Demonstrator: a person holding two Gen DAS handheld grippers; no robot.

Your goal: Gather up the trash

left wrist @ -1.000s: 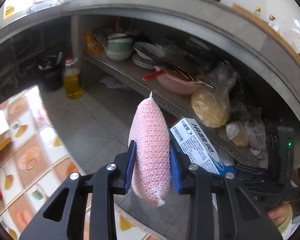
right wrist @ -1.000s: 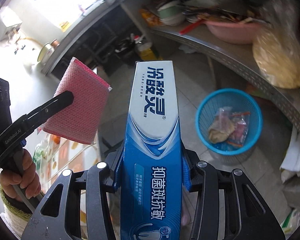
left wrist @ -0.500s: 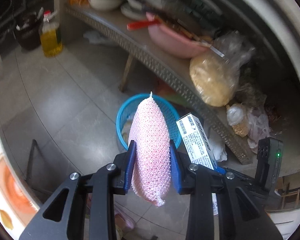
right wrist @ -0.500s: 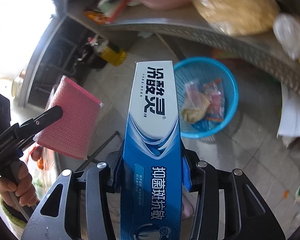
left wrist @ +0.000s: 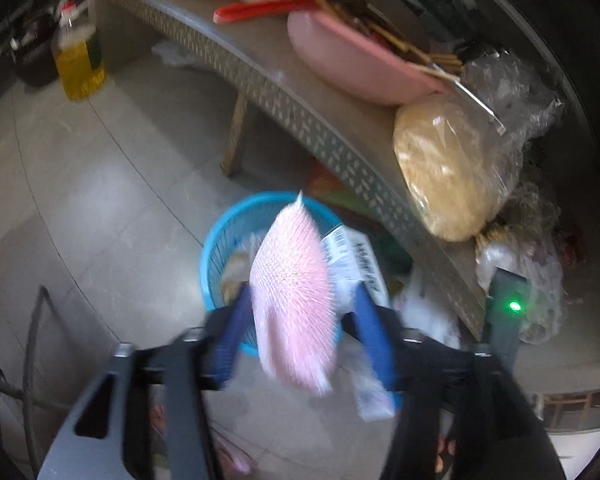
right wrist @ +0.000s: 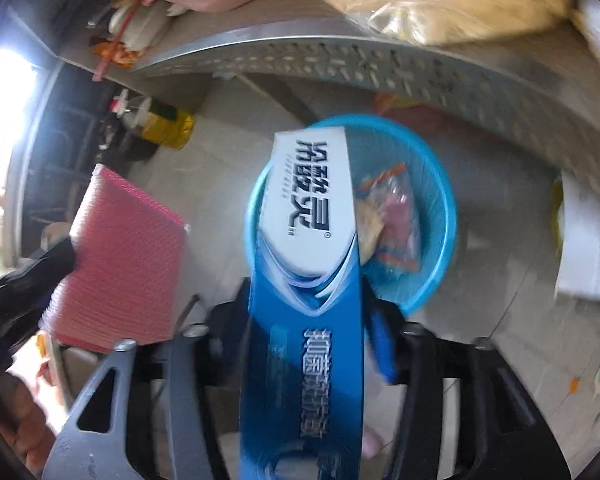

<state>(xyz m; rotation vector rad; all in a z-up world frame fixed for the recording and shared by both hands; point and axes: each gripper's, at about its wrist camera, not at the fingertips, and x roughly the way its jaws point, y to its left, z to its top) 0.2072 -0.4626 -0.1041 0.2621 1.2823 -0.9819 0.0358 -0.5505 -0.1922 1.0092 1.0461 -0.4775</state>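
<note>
Both grippers have dropped toward the blue basket (right wrist: 440, 216) on the floor beside the metal shelf's (left wrist: 300, 104) front edge, and their jaws, clamped a second ago, are opening. Between the left gripper's (left wrist: 300, 320) spreading blue pads (left wrist: 370, 320) the pink scouring pad (left wrist: 292, 300) sits tilted and blurred over the basket's near rim, with a gap on its right side. The right gripper (right wrist: 312, 332) likewise stands apart from the blue-and-white toothpaste box (right wrist: 308, 280), which tips over the basket's left rim above the wrappers (right wrist: 392, 216) inside.
</note>
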